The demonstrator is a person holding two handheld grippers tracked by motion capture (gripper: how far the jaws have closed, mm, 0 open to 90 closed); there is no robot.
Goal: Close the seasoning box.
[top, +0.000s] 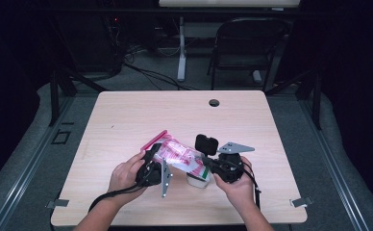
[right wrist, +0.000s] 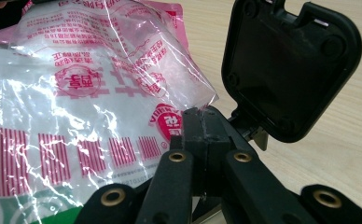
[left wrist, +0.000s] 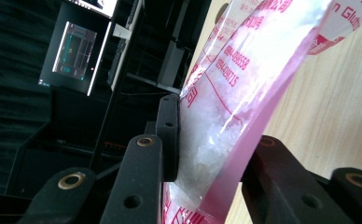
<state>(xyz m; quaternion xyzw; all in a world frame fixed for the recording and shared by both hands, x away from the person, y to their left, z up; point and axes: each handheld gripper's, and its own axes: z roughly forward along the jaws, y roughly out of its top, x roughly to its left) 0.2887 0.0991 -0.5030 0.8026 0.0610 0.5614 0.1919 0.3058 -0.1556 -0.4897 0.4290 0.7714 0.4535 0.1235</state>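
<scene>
A clear and pink plastic bag (top: 177,154) of white granules, printed in red, hangs just above the table (top: 127,115) between both grippers. My left gripper (top: 155,153) grips its left end; in the left gripper view the bag (left wrist: 230,107) is pinched between the black pads of the left gripper (left wrist: 216,126). My right gripper (top: 206,164) is shut on the bag's right corner, and the right gripper view shows the jaws of the right gripper (right wrist: 200,114) closed on the edge of the bag (right wrist: 100,93). A white container (top: 197,182) stands under the bag, with a black square lid (top: 206,143) (right wrist: 291,70) raised behind it.
A cable hole (top: 214,102) sits near the table's far edge. A dark folding chair (top: 247,43) and a desk leg (top: 181,48) stand beyond the table. A lit monitor (left wrist: 76,51) is off to the side. Light wood lies bare around the hands.
</scene>
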